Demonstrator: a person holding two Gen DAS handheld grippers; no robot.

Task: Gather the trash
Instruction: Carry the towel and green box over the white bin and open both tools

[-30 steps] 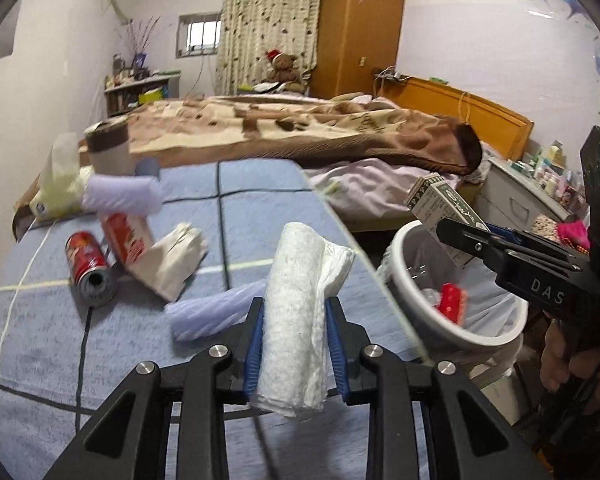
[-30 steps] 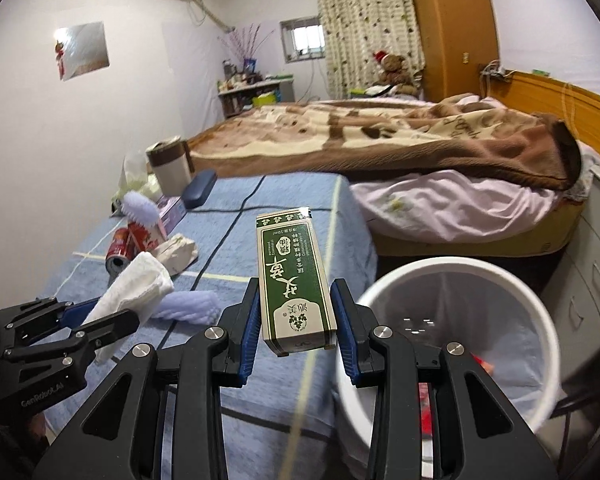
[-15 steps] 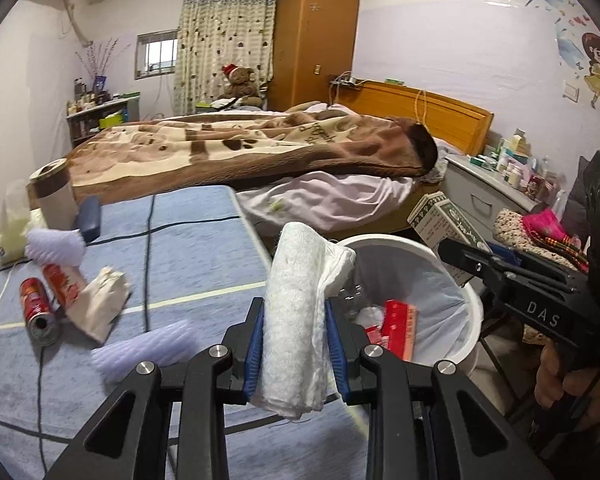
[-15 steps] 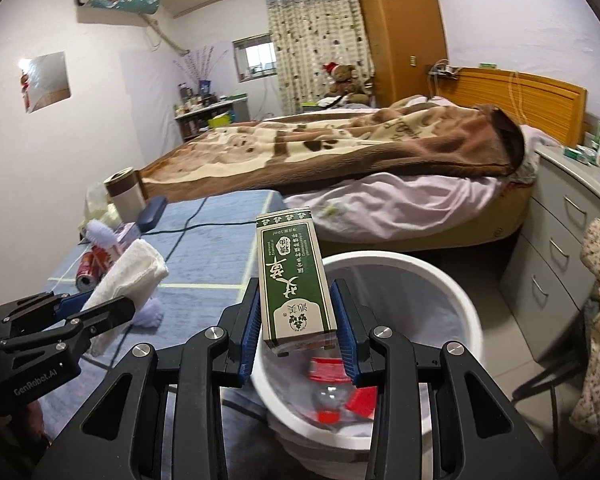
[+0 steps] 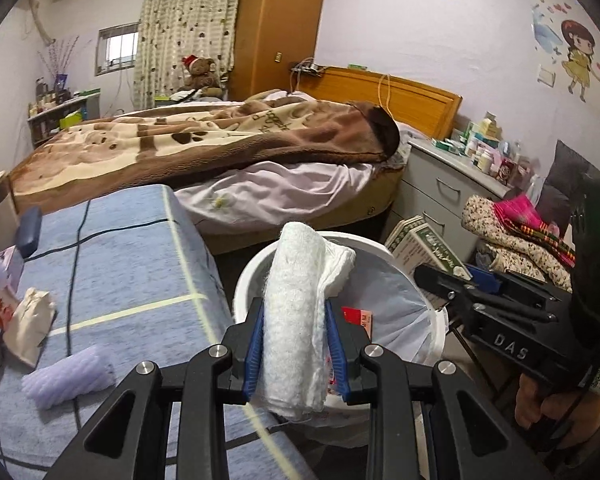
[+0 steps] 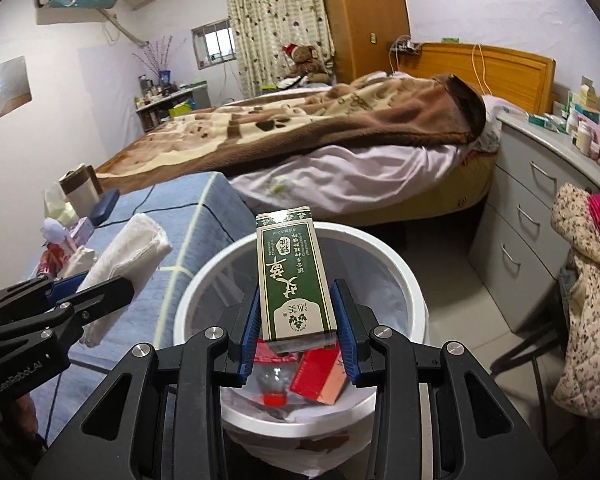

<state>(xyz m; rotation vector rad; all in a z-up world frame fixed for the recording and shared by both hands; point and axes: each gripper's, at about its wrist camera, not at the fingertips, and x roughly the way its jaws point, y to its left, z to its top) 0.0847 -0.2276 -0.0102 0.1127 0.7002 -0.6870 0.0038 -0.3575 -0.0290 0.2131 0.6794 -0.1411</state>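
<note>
fluffy rolled tissue, boxy green carton

Pale lilac walls enclose a wooden-headboard bed under a brown patterned blanket. A tall wooden wardrobe, dotted curtains, small window and grey drawer unit stand around.

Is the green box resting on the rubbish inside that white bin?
Cannot tell. In the right wrist view the green box, between the right gripper's pads, hides its own underside above the white bin.
</note>
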